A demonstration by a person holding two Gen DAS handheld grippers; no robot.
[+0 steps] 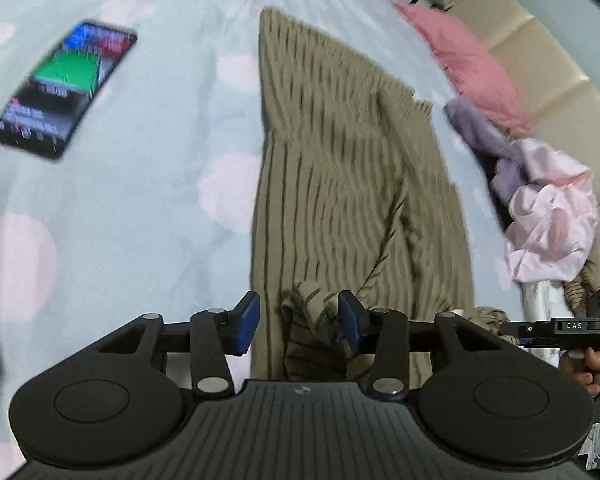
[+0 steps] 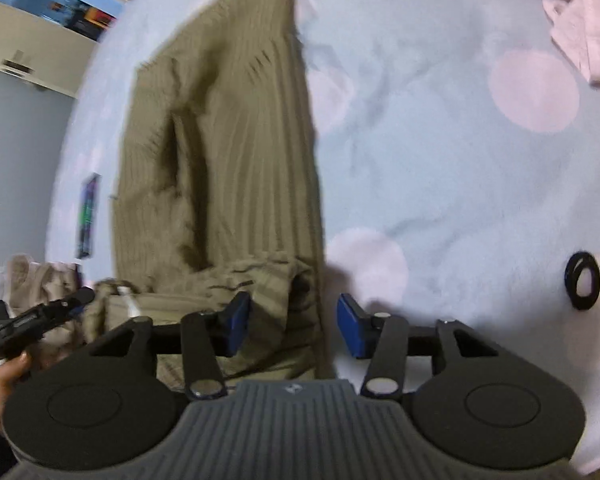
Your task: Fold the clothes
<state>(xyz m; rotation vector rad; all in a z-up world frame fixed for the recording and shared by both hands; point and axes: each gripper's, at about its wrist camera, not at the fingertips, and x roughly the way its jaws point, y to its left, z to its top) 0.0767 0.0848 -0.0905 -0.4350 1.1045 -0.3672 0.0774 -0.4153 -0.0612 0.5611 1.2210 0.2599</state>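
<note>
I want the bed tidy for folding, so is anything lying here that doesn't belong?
Yes. A phone with its screen lit lies on the bedsheet left of the olive striped garment, and a small black ring sits on the sheet to its right. Neither is clothing.

L gripper (image 1: 299, 322) jaws apart, R gripper (image 2: 294, 322) jaws apart, both low
</note>
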